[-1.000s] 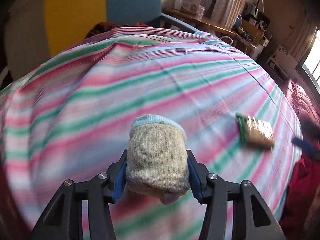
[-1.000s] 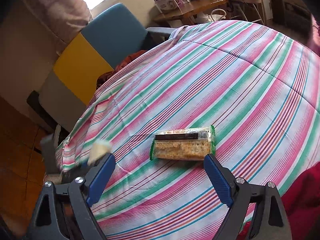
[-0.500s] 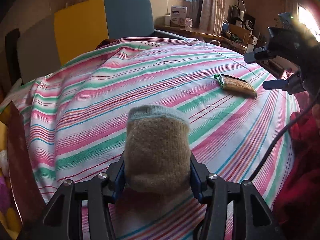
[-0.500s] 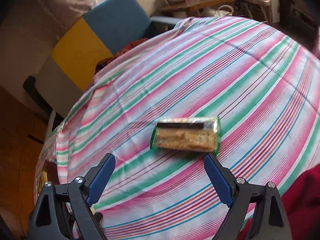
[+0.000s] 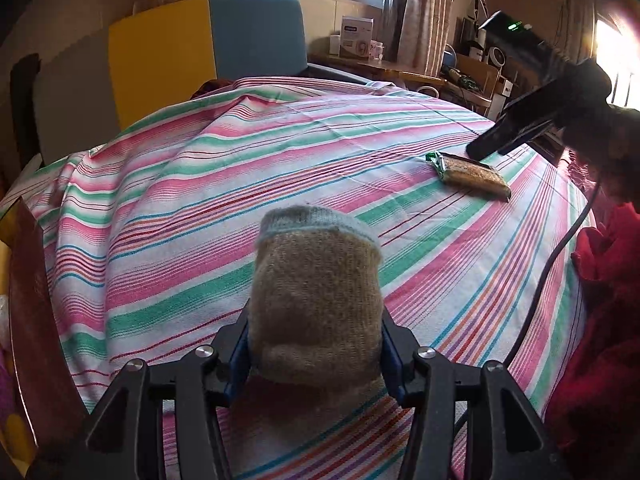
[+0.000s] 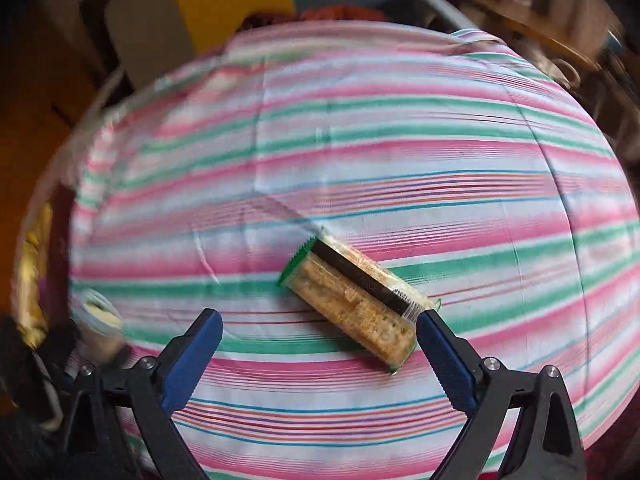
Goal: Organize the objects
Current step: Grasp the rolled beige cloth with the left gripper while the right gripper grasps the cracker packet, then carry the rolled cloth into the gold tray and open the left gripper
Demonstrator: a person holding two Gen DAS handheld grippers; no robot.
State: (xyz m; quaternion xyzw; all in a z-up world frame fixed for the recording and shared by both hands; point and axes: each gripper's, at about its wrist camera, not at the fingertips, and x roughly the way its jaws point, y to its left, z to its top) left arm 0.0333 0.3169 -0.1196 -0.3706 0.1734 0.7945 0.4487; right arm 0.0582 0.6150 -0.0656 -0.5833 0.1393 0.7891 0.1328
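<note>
left gripper (image 5: 316, 344) is clamping a rolled sock (image 5: 316, 300), holding it above the striped sheet (image 5: 200, 208) | right gripper (image 6: 318, 334) is hanging with fingers wide apart, right fingertip seemingly touching the cracker pack (image 6: 356, 300), blurred view | cracker pack is lying on the sheet, well apart from the sock | chair (image 5: 208, 40) is standing behind

One rolled sock (image 5: 316, 304), one cracker packet (image 6: 354, 303), two grippers — left (image 5: 316, 356) and right (image 6: 316, 334) — and, I think, one box (image 5: 356, 37) by the window.
</note>
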